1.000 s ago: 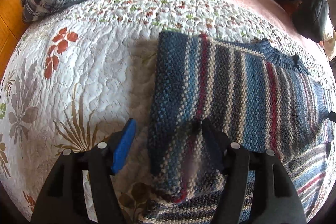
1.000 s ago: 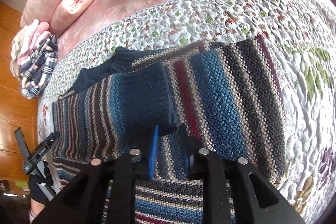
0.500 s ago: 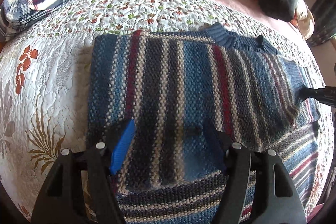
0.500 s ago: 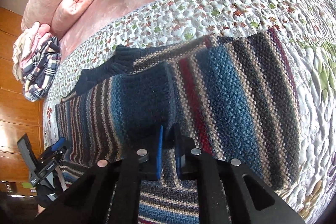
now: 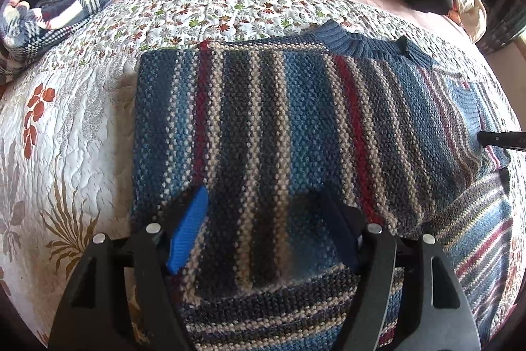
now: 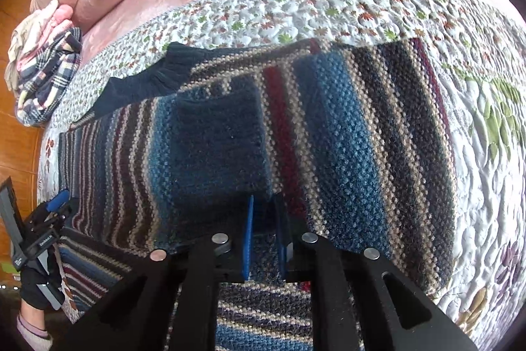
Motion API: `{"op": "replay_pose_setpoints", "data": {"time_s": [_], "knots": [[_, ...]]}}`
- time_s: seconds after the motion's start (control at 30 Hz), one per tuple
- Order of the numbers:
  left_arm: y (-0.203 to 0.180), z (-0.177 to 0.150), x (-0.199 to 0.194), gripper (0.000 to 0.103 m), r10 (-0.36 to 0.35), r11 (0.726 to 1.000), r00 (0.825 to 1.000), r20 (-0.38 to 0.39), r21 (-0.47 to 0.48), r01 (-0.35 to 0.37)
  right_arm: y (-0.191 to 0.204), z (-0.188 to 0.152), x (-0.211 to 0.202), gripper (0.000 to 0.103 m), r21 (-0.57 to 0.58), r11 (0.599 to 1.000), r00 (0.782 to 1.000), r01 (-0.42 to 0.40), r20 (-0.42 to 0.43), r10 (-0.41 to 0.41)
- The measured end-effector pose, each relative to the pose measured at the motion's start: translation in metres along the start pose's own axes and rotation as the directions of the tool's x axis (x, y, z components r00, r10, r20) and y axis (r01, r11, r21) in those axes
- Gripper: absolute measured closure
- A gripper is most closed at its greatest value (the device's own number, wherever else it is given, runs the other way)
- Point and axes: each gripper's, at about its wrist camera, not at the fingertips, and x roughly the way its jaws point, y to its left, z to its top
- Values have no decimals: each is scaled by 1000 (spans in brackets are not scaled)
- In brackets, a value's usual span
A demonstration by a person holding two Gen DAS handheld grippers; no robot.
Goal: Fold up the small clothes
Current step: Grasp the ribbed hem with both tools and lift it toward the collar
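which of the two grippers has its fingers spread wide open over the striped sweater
The left gripper: its fingers stand far apart above the striped sweater, holding nothing. The right gripper has its fingers nearly together beside the sweater's dark blue cuff.

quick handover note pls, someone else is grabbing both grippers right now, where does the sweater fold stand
Left gripper: open, over the near-left part of the striped sweater, holding nothing.
Right gripper: nearly closed at the dark cuff; whether it pinches fabric cannot be told.
Sweater lies on the floral quilt, collar at the far edge.
Done: a sleeve is folded across the body.
Left: probably fold the body over and smooth it.
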Motion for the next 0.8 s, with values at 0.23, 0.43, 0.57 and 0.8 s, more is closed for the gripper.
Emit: {"op": "replay_pose_setpoints", "data": {"time_s": [0.23, 0.43, 0.57, 0.8], "knots": [[4, -35, -65, 33, -39, 992, 999, -29, -125, 35, 8, -48, -88, 63, -150, 988, 998, -29, 45, 37], [15, -131, -115, 32, -34, 973, 983, -182, -229, -9, -11, -140, -141, 56, -129, 989, 997, -71, -29, 68], [24, -188, -128, 33, -94, 939, 948, -304, -344, -17, -19, -201, -150, 52, -79, 995, 995, -63, -85, 56], [14, -243, -124, 33, -146, 898, 898, -414, -436, -55, -36, -275, -135, 52, 52, 999, 977, -17, -211, 27]]}}
